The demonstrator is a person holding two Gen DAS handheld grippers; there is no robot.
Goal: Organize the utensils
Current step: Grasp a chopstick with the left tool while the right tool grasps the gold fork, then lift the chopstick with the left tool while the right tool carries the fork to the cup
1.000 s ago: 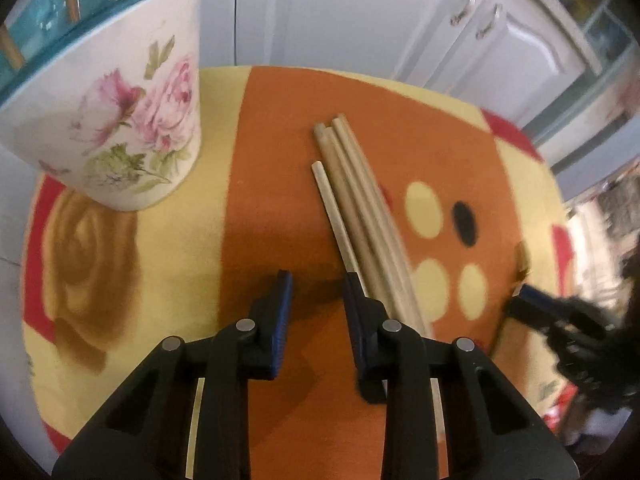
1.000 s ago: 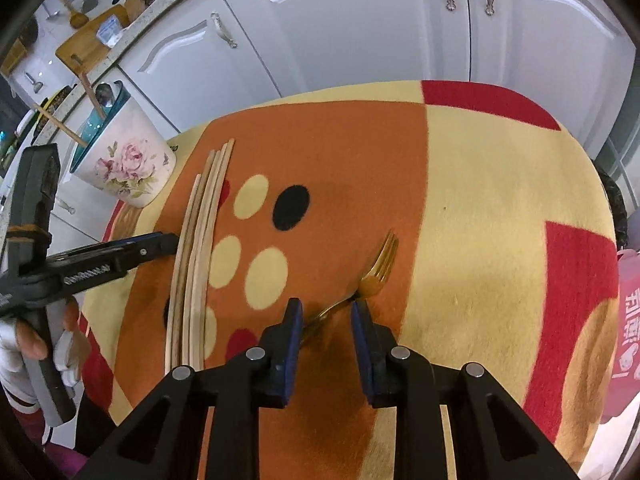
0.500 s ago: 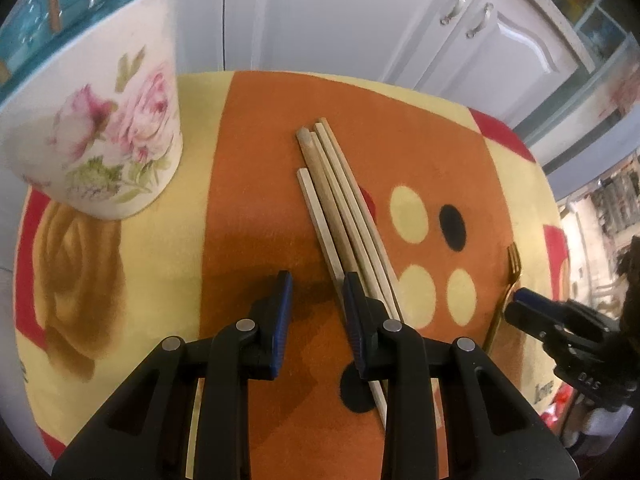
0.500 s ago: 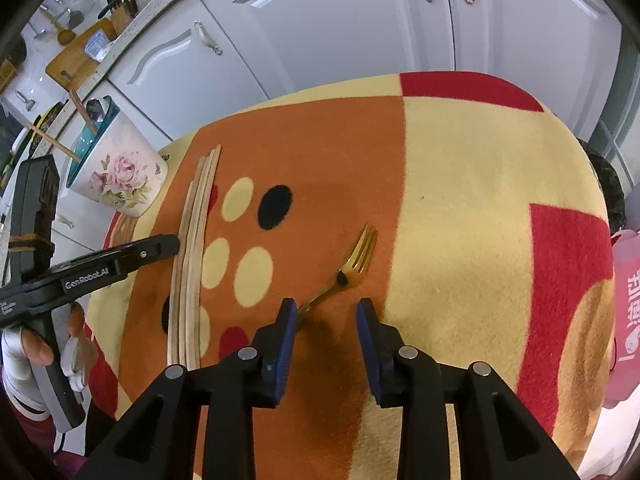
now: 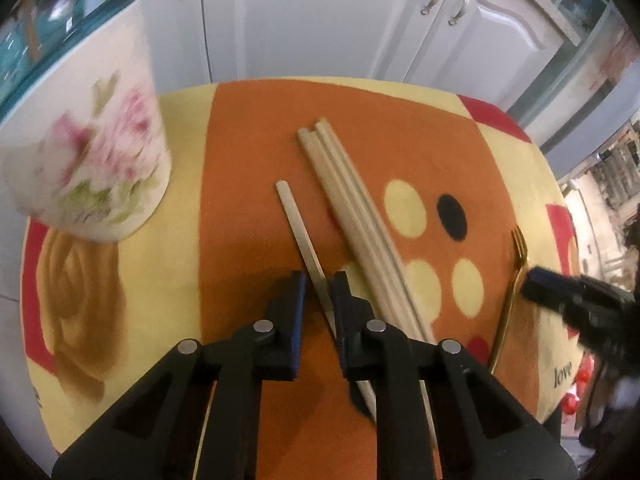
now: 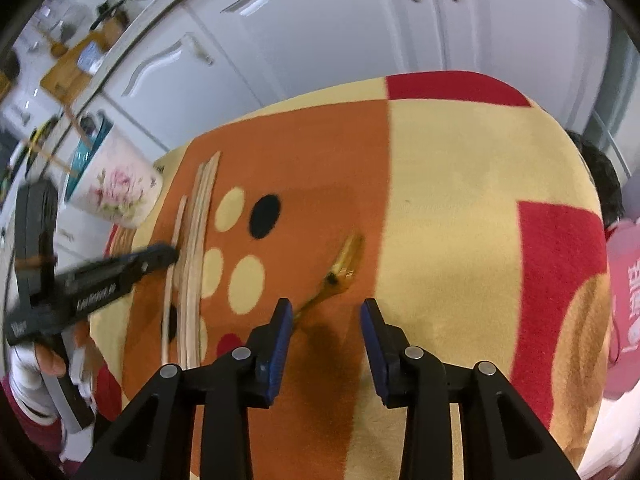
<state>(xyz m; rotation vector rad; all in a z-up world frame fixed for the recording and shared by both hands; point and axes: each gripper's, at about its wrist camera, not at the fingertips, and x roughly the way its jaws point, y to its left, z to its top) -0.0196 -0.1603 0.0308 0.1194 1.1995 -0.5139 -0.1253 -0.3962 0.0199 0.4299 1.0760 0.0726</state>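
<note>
Now left gripper [image 5: 319,292] just closing on one chopstick [image 5: 298,228], pulled apart from the bundle [image 5: 356,220] right of the cup [image 5: 86,160], probably bound for it. Right gripper [image 6: 325,320] opening, jaws empty, fork [image 6: 340,270] lying beyond them, farther right of cup.

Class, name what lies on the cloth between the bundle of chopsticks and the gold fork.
Only cloth with printed dots between the chopsticks and the fork; left wrist view.
</note>
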